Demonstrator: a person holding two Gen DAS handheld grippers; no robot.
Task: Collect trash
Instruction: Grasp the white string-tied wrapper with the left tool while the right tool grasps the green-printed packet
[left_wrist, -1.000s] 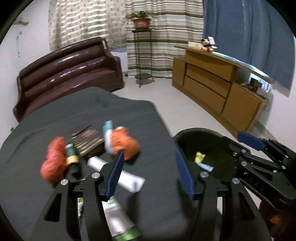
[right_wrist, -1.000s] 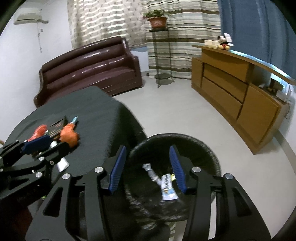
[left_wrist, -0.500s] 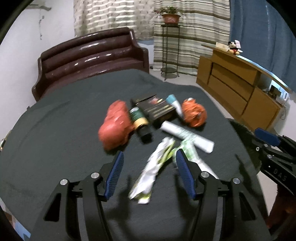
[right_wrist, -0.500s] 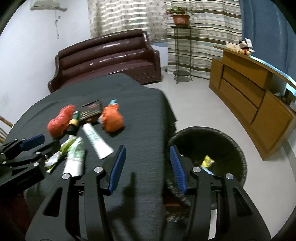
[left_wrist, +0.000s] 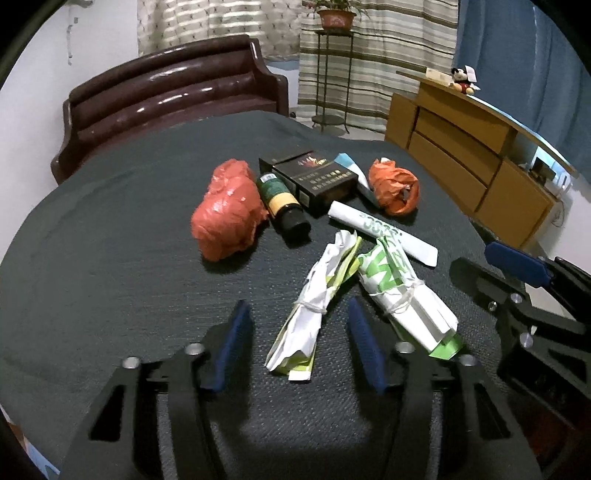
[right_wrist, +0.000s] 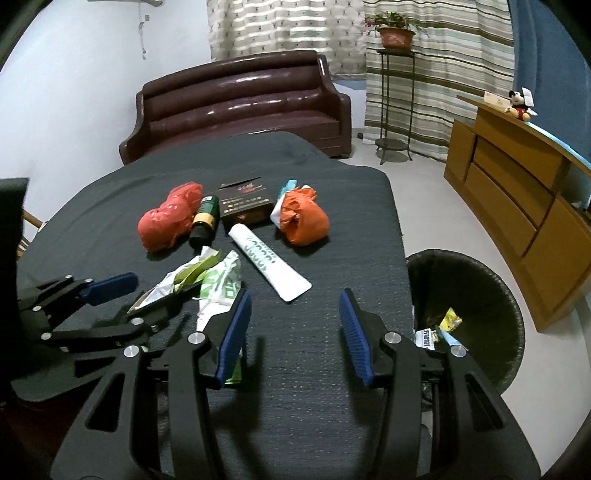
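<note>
The left gripper straddles a tied white-and-green wrapper bundle on the dark tablecloth; its jaws have just been closing, pads not yet touching it. The right gripper hangs open and empty above the cloth, beside the black trash bin holding scraps.

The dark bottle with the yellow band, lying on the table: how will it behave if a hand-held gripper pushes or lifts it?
The dark bottle lies on its side and looks round, so a push would probably roll it, though the red bag beside it may stop it. It looks rigid, so it should hold its shape. Its smooth surface could slip.
</note>
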